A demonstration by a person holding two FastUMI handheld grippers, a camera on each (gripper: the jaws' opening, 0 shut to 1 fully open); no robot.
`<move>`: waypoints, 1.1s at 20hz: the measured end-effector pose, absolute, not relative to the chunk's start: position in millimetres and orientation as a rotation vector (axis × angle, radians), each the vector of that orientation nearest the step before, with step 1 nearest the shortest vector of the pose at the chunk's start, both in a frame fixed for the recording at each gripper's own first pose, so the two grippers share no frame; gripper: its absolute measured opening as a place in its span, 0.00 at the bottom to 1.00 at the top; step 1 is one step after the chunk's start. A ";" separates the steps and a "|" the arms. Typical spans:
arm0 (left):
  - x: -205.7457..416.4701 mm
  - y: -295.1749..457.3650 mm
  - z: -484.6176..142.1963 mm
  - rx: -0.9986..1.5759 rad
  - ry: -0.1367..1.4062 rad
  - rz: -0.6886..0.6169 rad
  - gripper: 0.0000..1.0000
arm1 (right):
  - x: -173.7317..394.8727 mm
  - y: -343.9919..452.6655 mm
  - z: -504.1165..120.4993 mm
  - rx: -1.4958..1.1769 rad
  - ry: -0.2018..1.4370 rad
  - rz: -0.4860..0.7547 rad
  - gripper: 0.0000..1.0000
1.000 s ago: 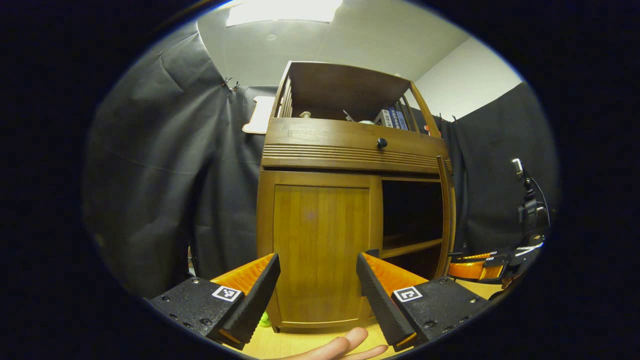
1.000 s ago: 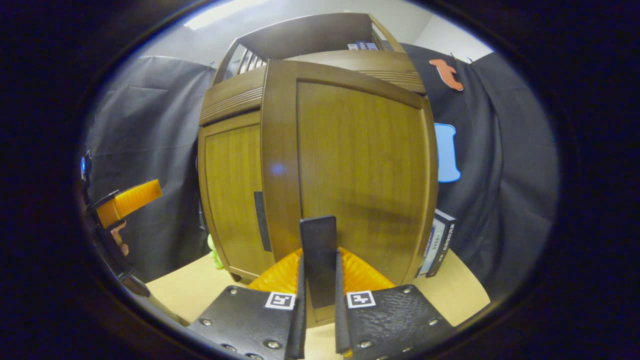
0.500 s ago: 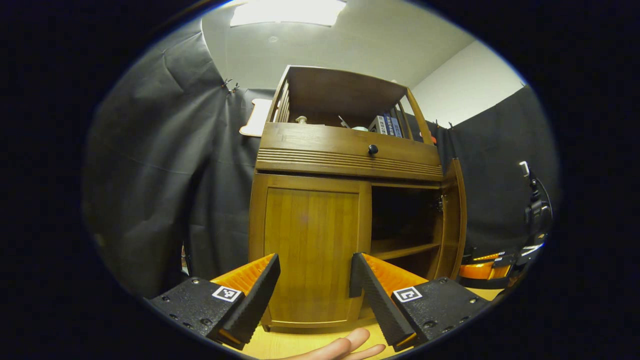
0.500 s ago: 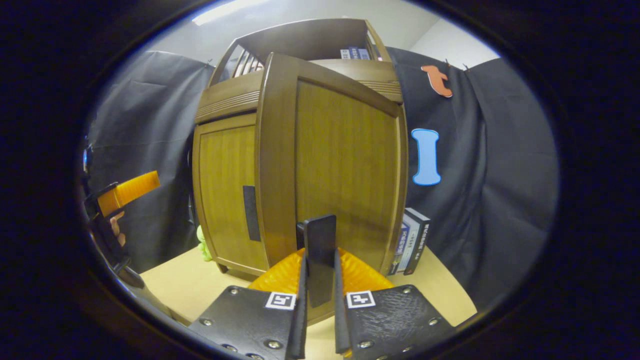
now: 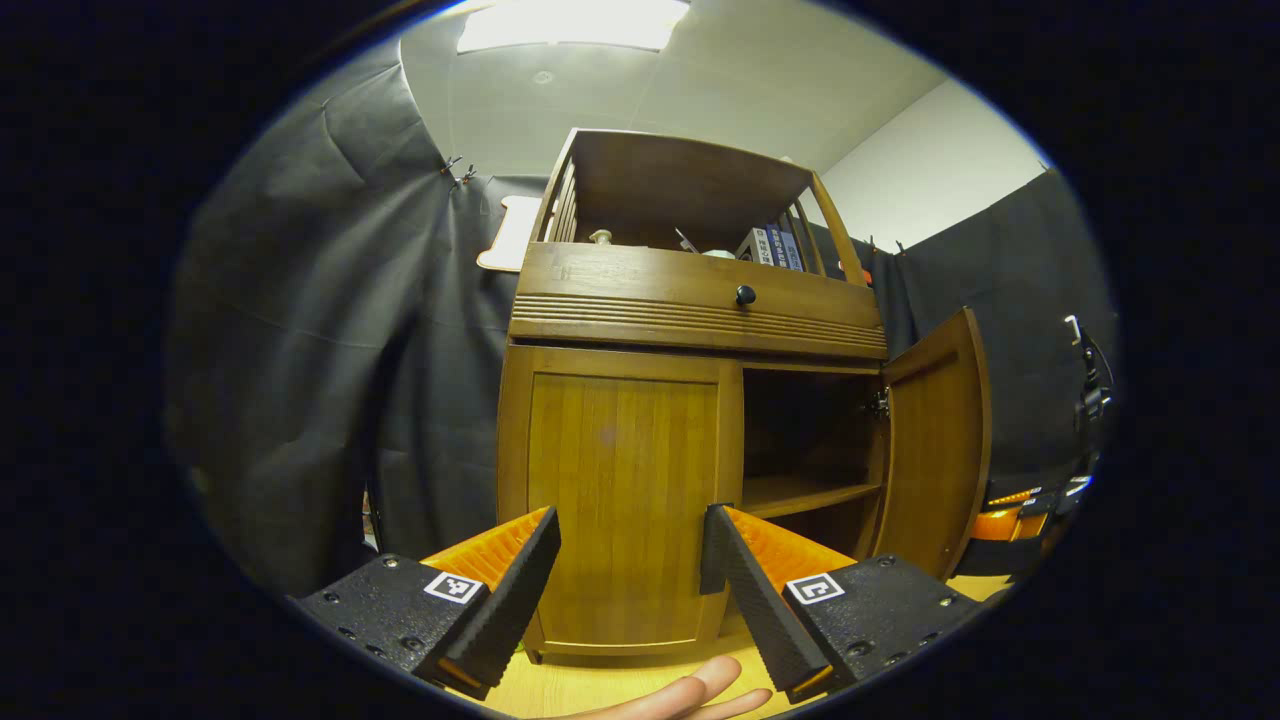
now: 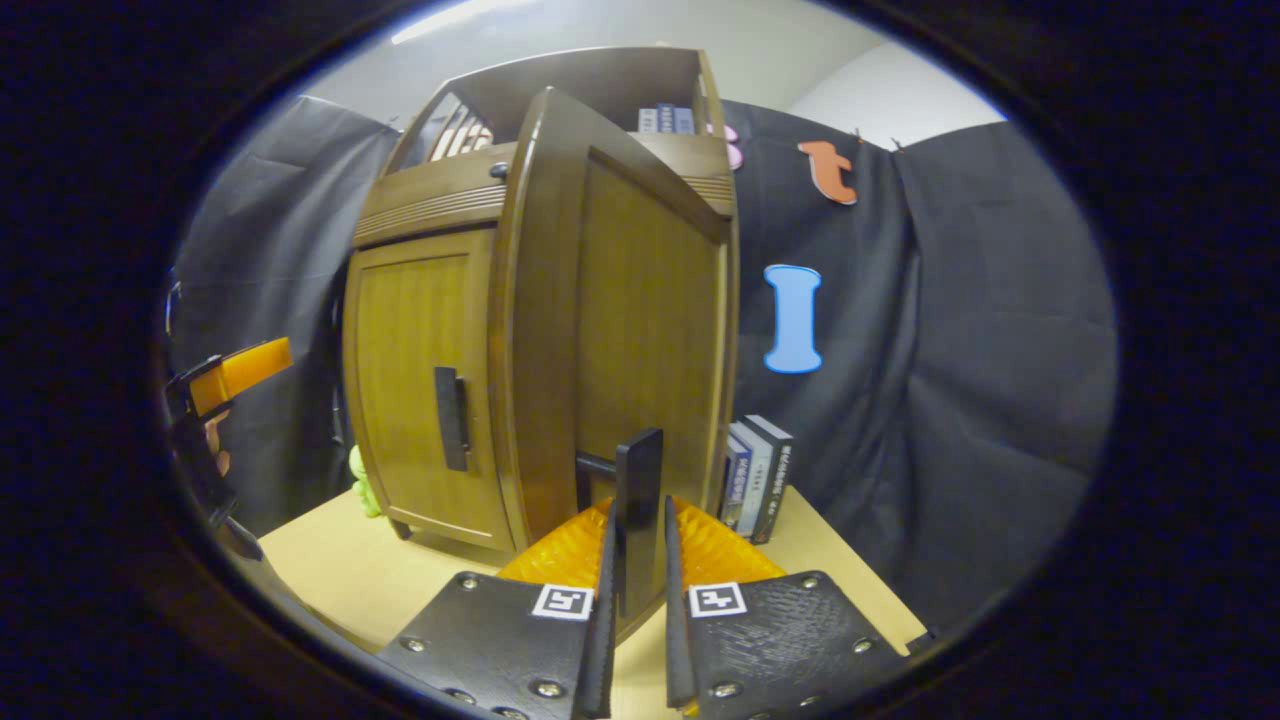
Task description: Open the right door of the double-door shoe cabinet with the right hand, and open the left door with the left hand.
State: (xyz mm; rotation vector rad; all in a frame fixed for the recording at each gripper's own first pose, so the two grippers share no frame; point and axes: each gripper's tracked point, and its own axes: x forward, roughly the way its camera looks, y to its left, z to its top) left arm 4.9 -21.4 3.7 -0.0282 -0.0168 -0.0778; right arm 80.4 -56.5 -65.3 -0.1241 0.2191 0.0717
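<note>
The shoe cabinet [image 5: 690, 400] stands on the table [image 6: 340, 570] against the black cloth wall. Its right door [image 5: 935, 440] is swung well open, wider than a second ago when it showed edge-on, baring a dark interior with one shelf [image 5: 805, 492]; the rest inside is too dark to make out. The left door [image 5: 620, 500] is shut, its dark handle [image 6: 450, 418] untouched. The right hand-held gripper [image 6: 637, 560] is clamped on the right door's handle [image 6: 638, 500], fingers pressed on either side. The left hand-held gripper [image 5: 630, 580] hovers near the left door with its fingers apart, holding nothing. Books [image 6: 757, 478] stand just right of the cabinet, partly hidden by the open door.
</note>
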 end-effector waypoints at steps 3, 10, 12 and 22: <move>5.5 -20.6 5.5 -0.030 -0.023 -0.076 0.91 | 87.3 -103.7 -54.4 -0.150 0.185 -0.035 0.20; 12.5 -25.2 -3.6 -0.037 0.004 -0.087 0.90 | 102.5 -182.9 -54.7 -0.063 0.166 0.126 0.01; 15.4 -27.0 -8.6 -0.040 0.020 -0.090 0.90 | 106.6 -191.5 -55.4 -0.038 0.177 0.173 0.01; 43.1 -49.2 -36.3 -0.065 0.083 -0.129 0.91 | 102.2 -190.7 -56.8 -0.098 0.171 0.134 0.21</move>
